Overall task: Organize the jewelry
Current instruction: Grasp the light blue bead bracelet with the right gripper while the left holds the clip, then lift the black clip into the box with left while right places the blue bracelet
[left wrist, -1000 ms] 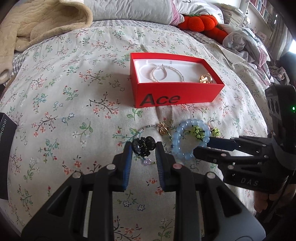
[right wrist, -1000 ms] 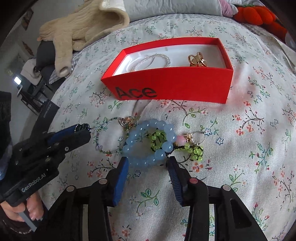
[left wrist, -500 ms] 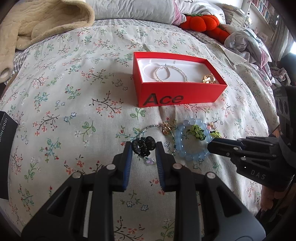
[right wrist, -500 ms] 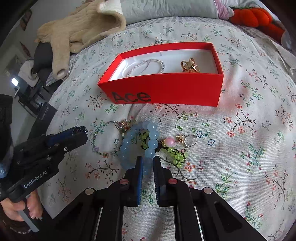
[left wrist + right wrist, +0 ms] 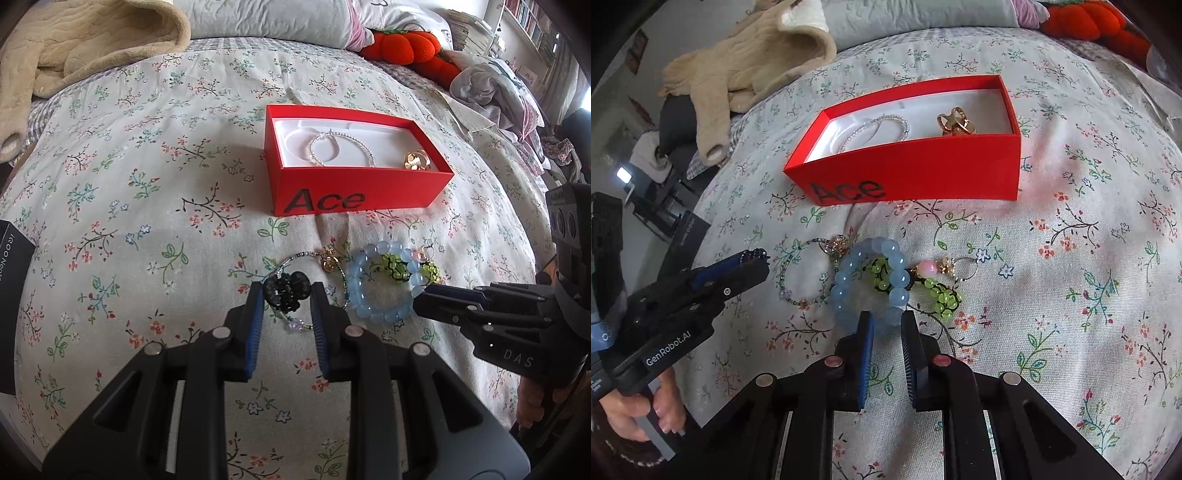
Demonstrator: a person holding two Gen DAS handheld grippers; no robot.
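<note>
The blue bead bracelet (image 5: 870,279) lies on the floral bedspread (image 5: 1071,258) in front of the red box (image 5: 923,173). Its near arc sits between the fingers of the right gripper (image 5: 887,322), which are drawn close on the beads; actual contact is hidden by the finger edges. The green bead charm (image 5: 940,293) lies partly inside the bracelet loop, with a pink bead (image 5: 926,268) and a small ring (image 5: 964,266) just beside it.

The left gripper (image 5: 288,295) is clamped on a black hair claw (image 5: 287,290), held at the fingertips. Beneath it lies a thin beaded bracelet (image 5: 314,258) with a gold charm (image 5: 329,263); its near portion is covered by the claw and fingers.

The red box, marked "Ace", holds a pearl bracelet (image 5: 334,147) and a gold item (image 5: 416,161) of unclear form. The front wall cuts off the tray floor in the right wrist view.

A beige blanket (image 5: 74,48), an orange plush (image 5: 406,46) and a black box (image 5: 13,295), cut off at the left edge, lie well apart from the jewelry
</note>
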